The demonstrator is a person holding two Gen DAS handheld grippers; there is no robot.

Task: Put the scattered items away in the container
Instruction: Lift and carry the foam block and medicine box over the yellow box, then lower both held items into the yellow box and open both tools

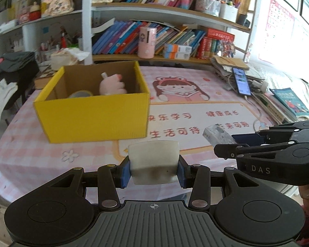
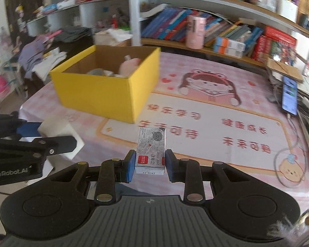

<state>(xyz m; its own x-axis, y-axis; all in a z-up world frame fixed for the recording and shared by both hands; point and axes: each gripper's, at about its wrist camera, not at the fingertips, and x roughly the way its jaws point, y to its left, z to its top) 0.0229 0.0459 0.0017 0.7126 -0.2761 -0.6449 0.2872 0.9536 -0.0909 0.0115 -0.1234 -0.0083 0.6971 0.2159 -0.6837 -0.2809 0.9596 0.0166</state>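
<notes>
My left gripper (image 1: 153, 171) is shut on a white eraser block (image 1: 153, 162), held above the pink tablecloth in front of the yellow cardboard box (image 1: 92, 119). My right gripper (image 2: 150, 167) is shut on a small grey staples box (image 2: 151, 152). In the left wrist view the right gripper (image 1: 226, 147) comes in from the right with the staples box (image 1: 216, 134). The right wrist view shows the left gripper (image 2: 51, 138) at the left with the eraser (image 2: 59, 131). The yellow box (image 2: 105, 94) holds a pink plush toy (image 1: 113, 84) and a tape roll (image 1: 80, 94).
A phone (image 1: 242, 81) on a cable lies at the table's right side beside stacked papers and books (image 1: 288, 103). Bookshelves (image 1: 164, 41) with a pink cylinder (image 1: 147, 42) stand behind the table. Clothes pile up on the left (image 1: 12, 70).
</notes>
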